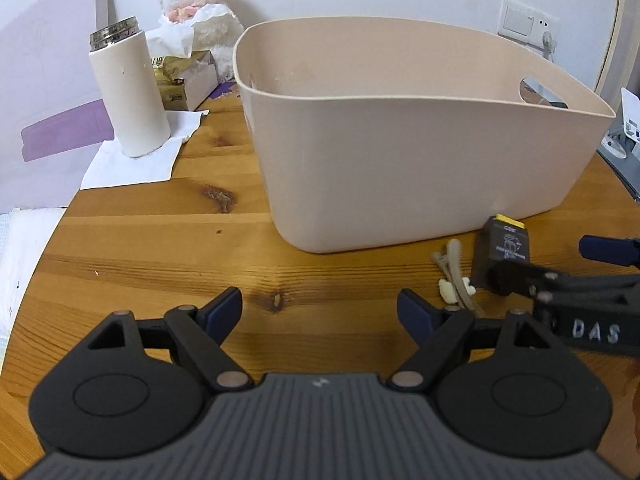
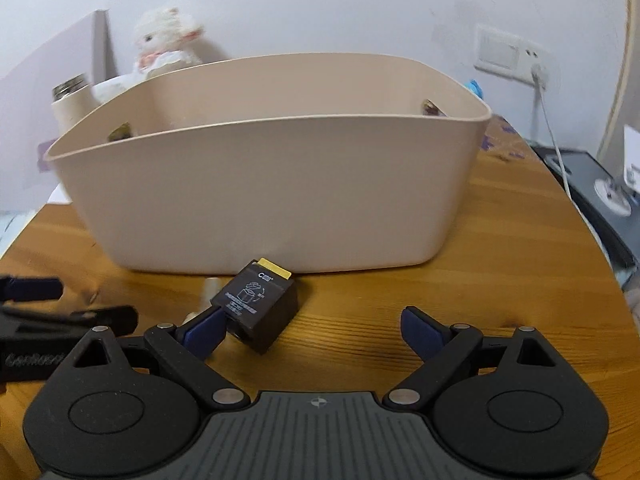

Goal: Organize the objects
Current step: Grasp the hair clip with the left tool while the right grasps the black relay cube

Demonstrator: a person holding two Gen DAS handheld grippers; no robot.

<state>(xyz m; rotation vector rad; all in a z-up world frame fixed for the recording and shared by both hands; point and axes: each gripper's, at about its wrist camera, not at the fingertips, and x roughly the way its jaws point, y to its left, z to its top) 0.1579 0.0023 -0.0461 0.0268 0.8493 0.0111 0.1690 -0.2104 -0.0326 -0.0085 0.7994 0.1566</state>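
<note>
My left gripper point(image 1: 320, 312) hangs low over the wooden table point(image 1: 160, 240) with its fingers spread wide and nothing between them, facing the beige plastic bin point(image 1: 400, 152) that stands just ahead. My right gripper point(image 2: 314, 330) is also spread wide; its left blue pad point(image 2: 204, 330) is at the near corner of the small black box point(image 2: 256, 304), apparently touching it, while the other pad sits well apart from it, so the box is not clamped. The box, with a yellow tab on its far edge, lies tilted on the table just in front of the bin's near wall. Beside it, a beige hair clip point(image 1: 454, 276) lies on the wood. To the left of the bin stand a white tumbler point(image 1: 128, 92) on a paper napkin point(image 1: 132, 164), a tissue box point(image 1: 184, 80) and a plush lamb point(image 1: 204, 4) against the wall.
</note>
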